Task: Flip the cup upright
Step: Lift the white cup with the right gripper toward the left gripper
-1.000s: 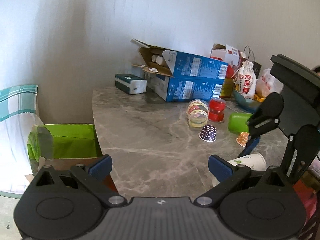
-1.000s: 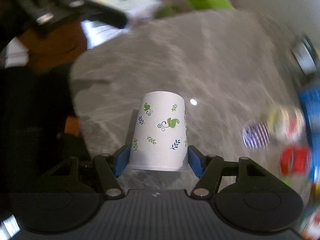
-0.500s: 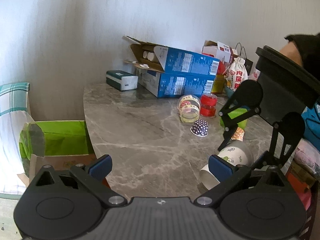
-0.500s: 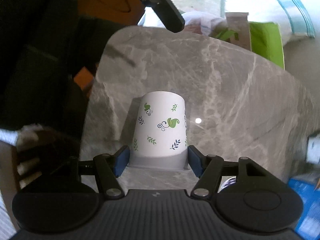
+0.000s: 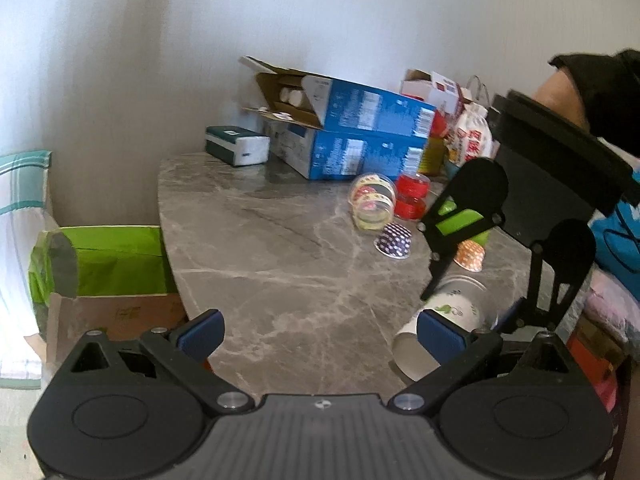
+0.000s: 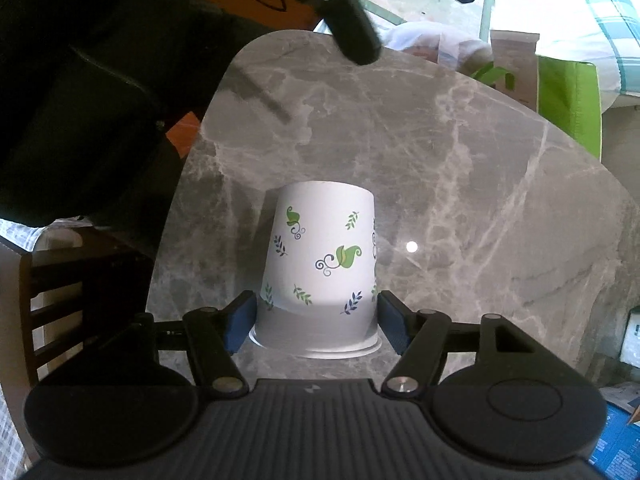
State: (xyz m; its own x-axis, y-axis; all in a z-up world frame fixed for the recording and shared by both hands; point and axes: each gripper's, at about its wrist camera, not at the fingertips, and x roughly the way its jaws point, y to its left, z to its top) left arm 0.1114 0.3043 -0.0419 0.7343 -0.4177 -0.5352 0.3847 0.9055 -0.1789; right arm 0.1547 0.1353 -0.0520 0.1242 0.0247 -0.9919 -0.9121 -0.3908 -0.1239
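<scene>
A white paper cup (image 6: 320, 264) with green and blue leaf prints sits between the blue pads of my right gripper (image 6: 316, 316), which is shut on it near its rim. In the left wrist view the cup (image 5: 444, 328) is tilted over the grey marble table (image 5: 280, 264), its open mouth facing the near edge, and the right gripper (image 5: 472, 308) holds it from above. My left gripper (image 5: 320, 332) is open and empty, low over the table's near edge, just left of the cup.
At the back of the table are two blue cartons (image 5: 352, 136), a tissue pack (image 5: 236, 146), small snack cups (image 5: 394, 240), tape rolls (image 5: 370, 200) and a green cup (image 5: 460, 224). A green box (image 5: 100, 260) stands off the table's left. A dark chair (image 6: 72, 292) is beside the table.
My right gripper has lifted and turned the cup from upside down to tilted, with its mouth swinging toward the near edge. The left gripper has stayed open and shifted a little.
</scene>
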